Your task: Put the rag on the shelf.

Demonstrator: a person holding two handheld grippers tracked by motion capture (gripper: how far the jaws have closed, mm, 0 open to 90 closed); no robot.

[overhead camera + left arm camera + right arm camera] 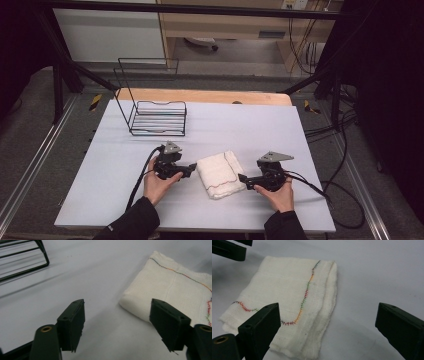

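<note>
The folded white cloth (220, 174) with coloured stitching lies mid-table, near side, between the left gripper (192, 170) and right gripper (242, 178); both jaw pairs gape, holding nothing.

A black wire rack (159, 118) is seen standing at the far left of a white-covered bench (260, 125), with cables (345, 190) trailed alongside.

folded cloth (220, 174) on table (260, 125), rack (159, 117) behind

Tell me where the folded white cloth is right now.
In the high view, the folded white cloth lies flat on the table, near its front edge, between the left gripper and right gripper, nearer than the wire rack.
</note>
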